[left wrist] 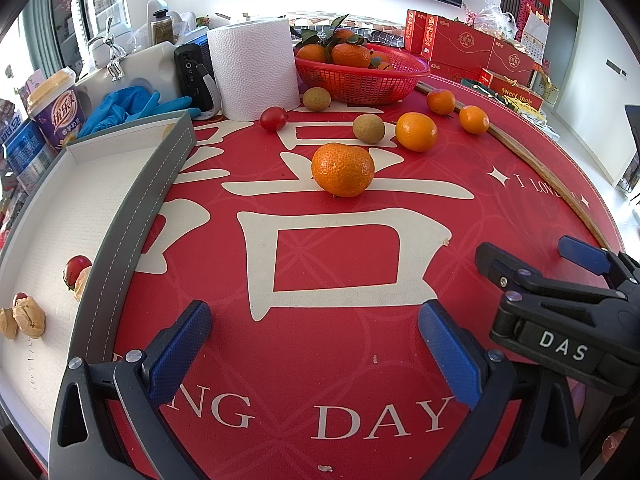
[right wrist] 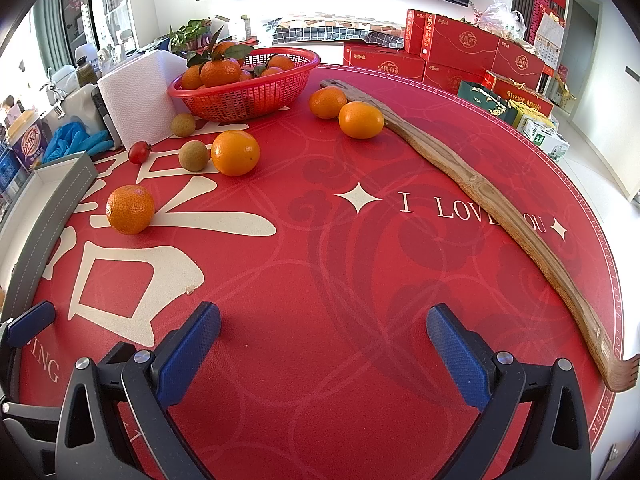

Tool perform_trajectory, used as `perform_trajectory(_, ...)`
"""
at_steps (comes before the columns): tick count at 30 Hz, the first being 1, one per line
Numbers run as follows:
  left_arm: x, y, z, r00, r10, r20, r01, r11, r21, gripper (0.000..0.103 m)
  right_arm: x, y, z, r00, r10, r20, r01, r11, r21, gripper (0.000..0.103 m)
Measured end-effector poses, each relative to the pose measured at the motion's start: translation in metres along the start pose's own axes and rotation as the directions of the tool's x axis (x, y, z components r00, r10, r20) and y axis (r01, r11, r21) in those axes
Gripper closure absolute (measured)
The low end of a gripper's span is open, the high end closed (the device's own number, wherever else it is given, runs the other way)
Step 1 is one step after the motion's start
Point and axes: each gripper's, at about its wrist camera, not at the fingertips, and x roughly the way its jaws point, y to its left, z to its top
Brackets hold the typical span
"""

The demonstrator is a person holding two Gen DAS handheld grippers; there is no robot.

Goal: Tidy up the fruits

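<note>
Loose fruit lies on the red table mat [left wrist: 320, 264]: a bumpy mandarin [left wrist: 343, 169] [right wrist: 130, 209], a smooth orange [left wrist: 416, 131] [right wrist: 235, 153], two more oranges by the stick [right wrist: 361, 119], two brown longans [left wrist: 368, 128] [left wrist: 316, 99] and a cherry tomato [left wrist: 274, 119] [right wrist: 139, 152]. A red basket [left wrist: 362, 80] [right wrist: 248, 100] at the back holds leafy mandarins. The grey tray [left wrist: 52, 208] on the left holds a cherry tomato [left wrist: 76, 270] and walnuts [left wrist: 28, 316]. My left gripper [left wrist: 316, 330] and right gripper [right wrist: 323, 332] [left wrist: 532, 254] are open and empty, well short of the fruit.
A long wooden back scratcher [right wrist: 476, 192] lies across the mat's right side. A paper towel roll [left wrist: 254, 66], blue gloves [left wrist: 132, 106], a cup [left wrist: 58, 110] and a black device stand at the back left. Red gift boxes [right wrist: 460, 52] line the back right.
</note>
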Motion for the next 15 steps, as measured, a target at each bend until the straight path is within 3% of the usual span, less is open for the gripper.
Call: perform_trajectory(15,0.0,0.0002,0.0003,1.0,0.0,0.0,0.0,1.0,0.0,0.0,-0.0002,0.0,0.0,1.0,0.0,0.0,0.0,1.0,0.0,0.0)
